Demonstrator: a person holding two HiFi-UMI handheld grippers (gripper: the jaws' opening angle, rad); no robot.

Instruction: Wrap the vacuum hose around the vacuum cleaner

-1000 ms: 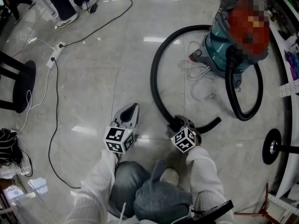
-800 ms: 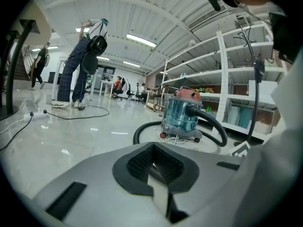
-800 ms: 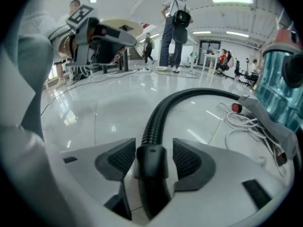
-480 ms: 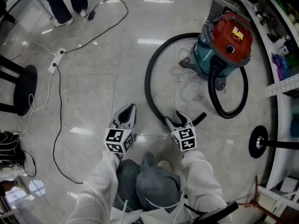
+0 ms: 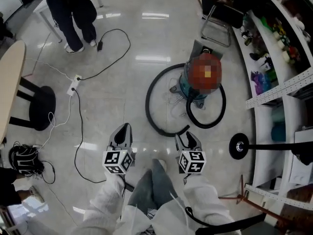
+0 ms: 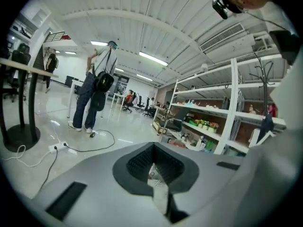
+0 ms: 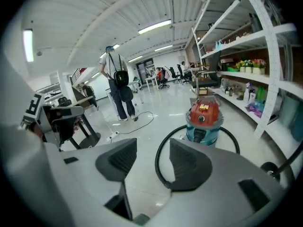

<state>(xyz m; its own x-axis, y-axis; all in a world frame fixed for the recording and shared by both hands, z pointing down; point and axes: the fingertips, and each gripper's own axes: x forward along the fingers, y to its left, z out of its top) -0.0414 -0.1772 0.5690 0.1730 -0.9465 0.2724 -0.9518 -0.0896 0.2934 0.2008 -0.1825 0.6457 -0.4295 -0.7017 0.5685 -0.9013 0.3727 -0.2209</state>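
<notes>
The vacuum cleaner, teal with a red top, stands on the floor ahead; it also shows in the right gripper view. Its black hose lies on the floor in a wide loop to the left, plus a smaller loop in front of the body. The hose's free end rests just beyond my right gripper. That gripper is open and holds nothing; the hose shows on the floor through its gap. My left gripper is shut and empty, well left of the hose.
A person stands at the far left by a power strip with black and white cables. A black stool is at left. Shelves line the right side. A round stand base sits right of my right gripper.
My right gripper held the hose end a second ago, then opened and drew back from it. The hose end now lies on the floor. The head view has risen and widened.
</notes>
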